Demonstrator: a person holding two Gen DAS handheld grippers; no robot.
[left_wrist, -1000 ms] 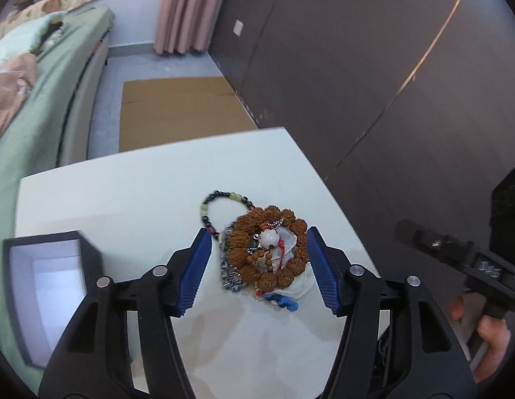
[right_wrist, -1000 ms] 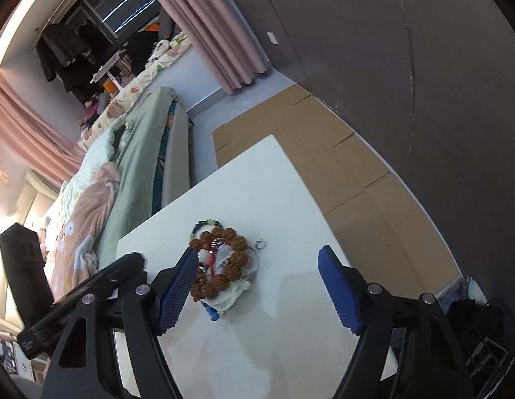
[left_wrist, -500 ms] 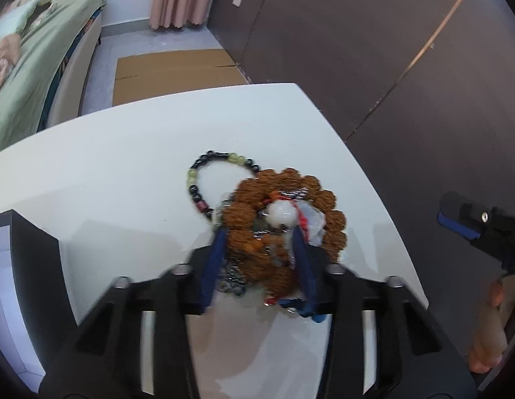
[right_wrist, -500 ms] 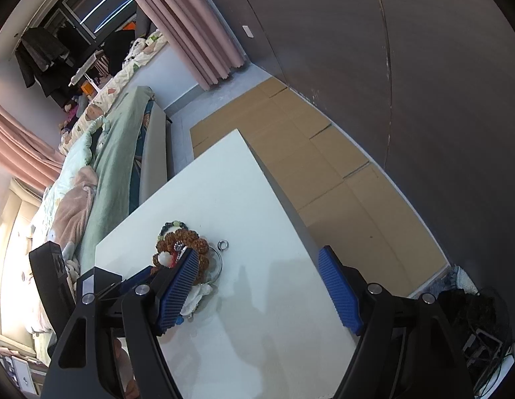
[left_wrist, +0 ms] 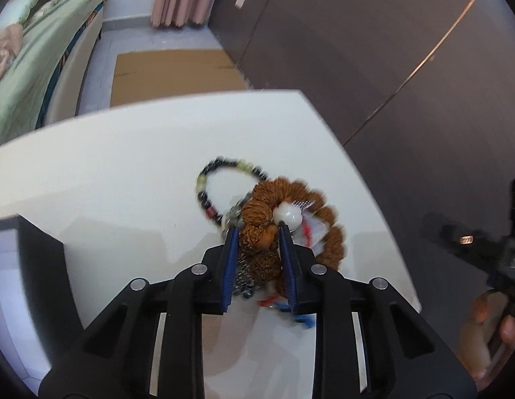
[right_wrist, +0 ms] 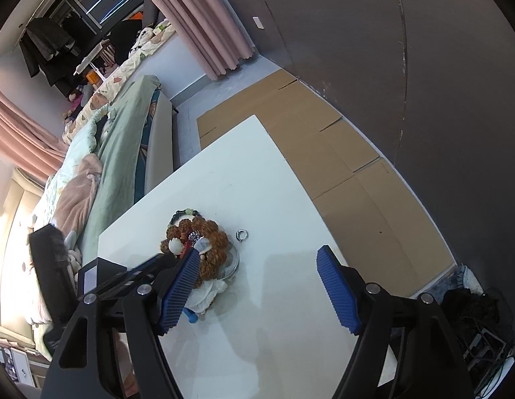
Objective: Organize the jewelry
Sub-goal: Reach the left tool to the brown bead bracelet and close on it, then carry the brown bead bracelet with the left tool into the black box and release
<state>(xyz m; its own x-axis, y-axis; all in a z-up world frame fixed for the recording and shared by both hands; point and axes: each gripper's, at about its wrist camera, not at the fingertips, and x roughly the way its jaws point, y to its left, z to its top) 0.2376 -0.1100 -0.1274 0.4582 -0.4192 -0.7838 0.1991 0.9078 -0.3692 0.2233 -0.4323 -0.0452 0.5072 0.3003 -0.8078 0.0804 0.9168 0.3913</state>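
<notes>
**Jewelry pile on white surface: left tool clamped on brown bead bracelet, right tool spread wide**

Item 1. Left tool (left_wrist: 258,227): blue-padded fingers drawn close together, pinching the near side of the brown seed-bead bracelet (left_wrist: 327,232). Beads fill the gap between the pads. Frame slightly motion-blurred.

Item 2. Brown seed-bead bracelet: large rough beads in a ring, lying in the jewelry pile toward the right edge of the white surface (left_wrist: 124,179). A white rounded bead (left_wrist: 289,214) sits at its middle, touching the tip of the tool's right finger. Red cord and a clear packet show inside the ring.

Item 3. Dark and pale-green bead bracelet (left_wrist: 224,179): a thinner loop, lying flat just beyond and to the left of the brown one, partly tucked under it.

Item 4. Small metal-bead chain and blue scrap (left_wrist: 305,319): under the tool's fingers at the near side of the pile; detail too blurred to tell further.

Item 5. Right tool (right_wrist: 260,286): fingers wide apart, nothing between them, held above the surface just beside the pile.

Item 6. Silver ring (right_wrist: 241,235): lying alone on the surface, just right of the pile in the right wrist view.

Item 7. Black open box (left_wrist: 31,266): at the left edge of the surface, pale interior.

Item 8. Surroundings: green-covered bed (right_wrist: 124,139), pink curtain (right_wrist: 204,26), flattened cardboard (right_wrist: 323,153) on the floor, dark wall panels.
</notes>
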